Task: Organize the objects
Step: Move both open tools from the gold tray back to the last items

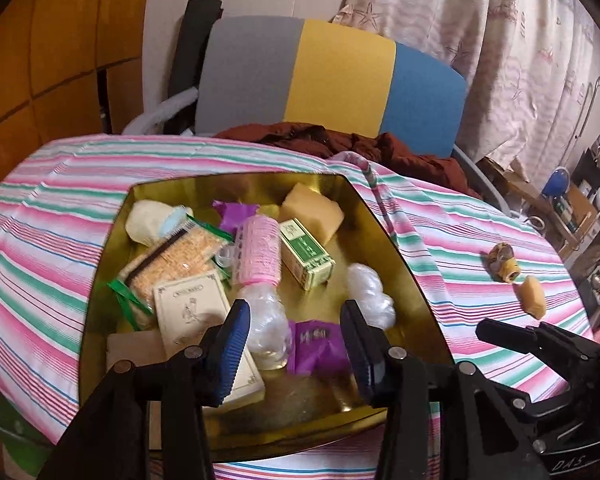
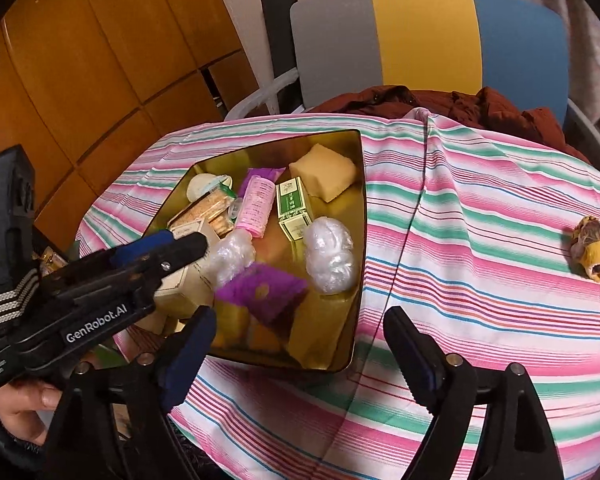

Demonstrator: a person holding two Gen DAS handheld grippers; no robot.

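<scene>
Both tongs open & empty: left tongs (image 1: 294, 344) over the crowded gold tray (image 1: 384, 216), two bits (image 1: 504, 266) left far right on table (near edge), so right tongs (image 2: 300, 354) may knock them off.

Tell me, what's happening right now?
Both grippers open, empty: left over the gold tin, right beside it. Two items remain on cloth. Nothing in the way.

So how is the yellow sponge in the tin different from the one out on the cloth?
The sponge in the gold tin looks larger and blocky; the sponge on the striped cloth looks smaller and rounder. One lies among packed items, the other loose beside a yellow toy. Both are yellowish.
</scene>
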